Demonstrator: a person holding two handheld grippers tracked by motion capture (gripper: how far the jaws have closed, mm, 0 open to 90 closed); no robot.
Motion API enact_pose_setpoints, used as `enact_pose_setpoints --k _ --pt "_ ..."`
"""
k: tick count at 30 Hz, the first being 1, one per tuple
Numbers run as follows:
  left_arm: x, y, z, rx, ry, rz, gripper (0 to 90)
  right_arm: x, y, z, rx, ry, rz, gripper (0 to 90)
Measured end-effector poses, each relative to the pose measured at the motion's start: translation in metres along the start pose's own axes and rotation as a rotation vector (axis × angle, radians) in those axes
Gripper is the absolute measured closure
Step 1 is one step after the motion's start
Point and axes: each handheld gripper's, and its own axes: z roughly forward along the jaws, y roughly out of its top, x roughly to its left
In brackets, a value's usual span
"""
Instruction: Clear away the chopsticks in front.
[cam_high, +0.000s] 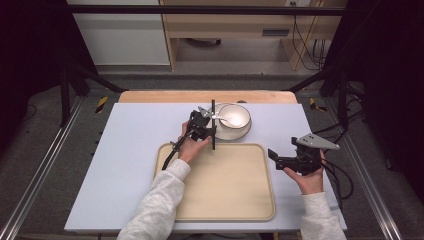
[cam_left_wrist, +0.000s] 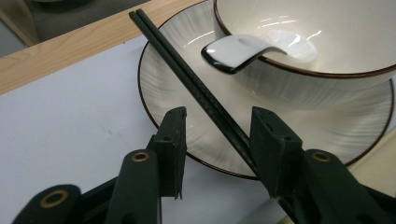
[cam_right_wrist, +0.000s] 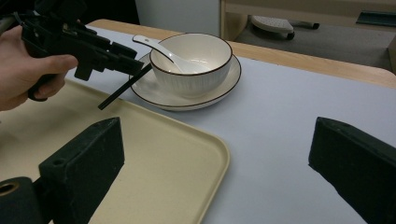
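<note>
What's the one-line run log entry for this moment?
left gripper: jaws around chopsticks, one pad apart | chopsticks: across plate | right gripper: open, idle

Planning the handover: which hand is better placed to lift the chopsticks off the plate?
Left: its tongs already straddle the chopsticks on the plate. The right tongs wait beside the tray.

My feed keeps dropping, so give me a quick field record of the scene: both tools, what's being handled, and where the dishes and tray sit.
left tool: jaws around the black chopsticks, one pad touching them, the other apart; not clamped
chopsticks: lying across the plate's rim, beside the bowl
right tool: open, holding nothing, over the tray's right edge
bowl: white, dark rim, standing on the plate
spoon: white, in the bowl, handle over the rim
tray: beige, nothing on it, in front of the plate
</note>
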Motion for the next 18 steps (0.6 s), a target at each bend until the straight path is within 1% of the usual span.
enact_pose_setpoints --k 5,8,11,13,14,15,18 --pt "0.0014 -0.0018 0.0032 0.015 -0.005 -0.005 64.5 0.0001 0.0000 0.0001 0.000 0.001 0.000 3.8" --pt "0.0022 -0.0019 0.0029 0.014 0.002 -0.011 70.5 0.0001 0.0000 -0.0001 0.000 0.000 0.000 3.8" --pt "0.0018 -0.0021 0.0030 0.012 0.000 -0.015 74.5 0.0002 0.0000 0.0000 0.000 0.002 0.000 3.9" --pt "0.0012 -0.0024 0.0032 0.014 0.002 -0.011 76.2 0.0002 -0.0001 0.0002 0.001 0.001 -0.002 3.9" --pt "0.0013 -0.0025 0.0030 0.018 0.002 -0.003 76.9 0.0002 -0.0001 0.0002 0.001 0.001 -0.002 3.9" --pt "0.0006 -0.0024 0.0031 0.016 0.007 -0.004 78.4 0.0003 -0.0001 0.0001 0.001 0.002 -0.001 3.9" --pt "0.0008 -0.0022 0.0026 0.017 0.004 -0.003 79.2 0.0001 -0.0001 -0.0001 0.001 0.001 -0.002 3.9"
